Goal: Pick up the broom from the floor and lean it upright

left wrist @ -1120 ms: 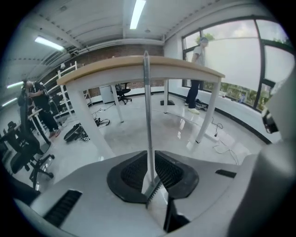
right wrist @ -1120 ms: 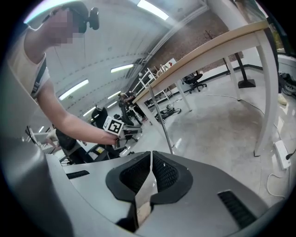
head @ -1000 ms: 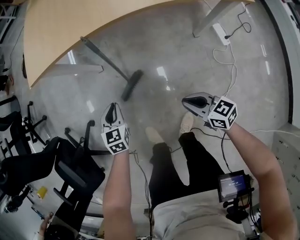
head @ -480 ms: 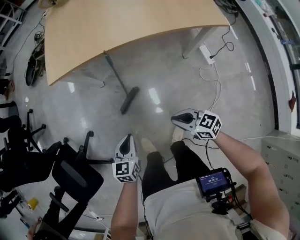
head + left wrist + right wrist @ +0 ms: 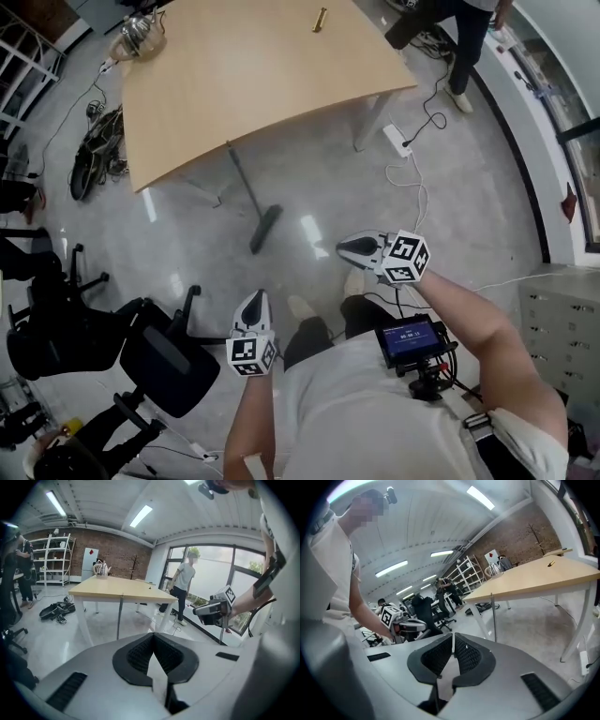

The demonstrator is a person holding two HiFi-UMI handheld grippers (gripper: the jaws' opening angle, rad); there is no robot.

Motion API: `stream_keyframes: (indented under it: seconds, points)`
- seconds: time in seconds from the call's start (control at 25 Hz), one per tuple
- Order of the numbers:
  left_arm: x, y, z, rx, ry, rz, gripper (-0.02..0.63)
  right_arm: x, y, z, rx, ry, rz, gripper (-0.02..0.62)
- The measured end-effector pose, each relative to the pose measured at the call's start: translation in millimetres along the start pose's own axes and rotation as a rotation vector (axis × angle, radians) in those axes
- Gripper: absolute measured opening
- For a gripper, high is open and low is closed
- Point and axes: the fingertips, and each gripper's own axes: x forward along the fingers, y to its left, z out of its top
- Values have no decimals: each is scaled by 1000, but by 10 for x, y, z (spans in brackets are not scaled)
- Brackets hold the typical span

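Left gripper (image 5: 251, 298) and right gripper (image 5: 345, 247) lift away, both closed and empty; the broom (image 5: 264, 228) stays propped against the table (image 5: 244, 84). The job looks finished.

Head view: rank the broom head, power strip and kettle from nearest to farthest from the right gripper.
1. Broom head, on the floor left of the right gripper.
2. Power strip, on the floor beside the table.
3. Kettle, on the table's far left corner.

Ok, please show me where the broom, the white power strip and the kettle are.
broom (image 5: 265, 229), head view, on its dark brush head.
white power strip (image 5: 395, 141), head view, on its middle.
kettle (image 5: 134, 41), head view, on its body.
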Motion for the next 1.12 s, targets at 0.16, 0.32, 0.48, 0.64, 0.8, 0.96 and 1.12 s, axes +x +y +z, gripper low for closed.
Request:
stream_keyframes:
  seconds: [0.16, 0.32, 0.48, 0.64, 0.8, 0.96, 1.12]
  points:
    - [-209, 15, 135, 11, -24, 12, 8, -88, 79, 222, 0, -51, -7, 25]
    - [-336, -111, 299, 14, -82, -16, 9, -328, 252, 353, -11, -89, -9, 25]
    - [-429, -45, 583, 34, -120, -32, 9, -297, 363, 684, -43, -149, -4, 25]
    - [-536, -93, 630, 32, -109, -52, 8, -348, 561, 932, -31, -187, -9, 25]
    - [-543, -67, 604, 37, -95, -68, 8, -369, 637, 993, -31, -208, -12, 25]
    - [-533, -49, 722, 51, -113, -83, 9, -352, 690, 1019, -44, -212, -19, 25]
    - [-468, -44, 810, 81, -110, -104, 9, -345, 681, 1088, -54, -230, -35, 25]
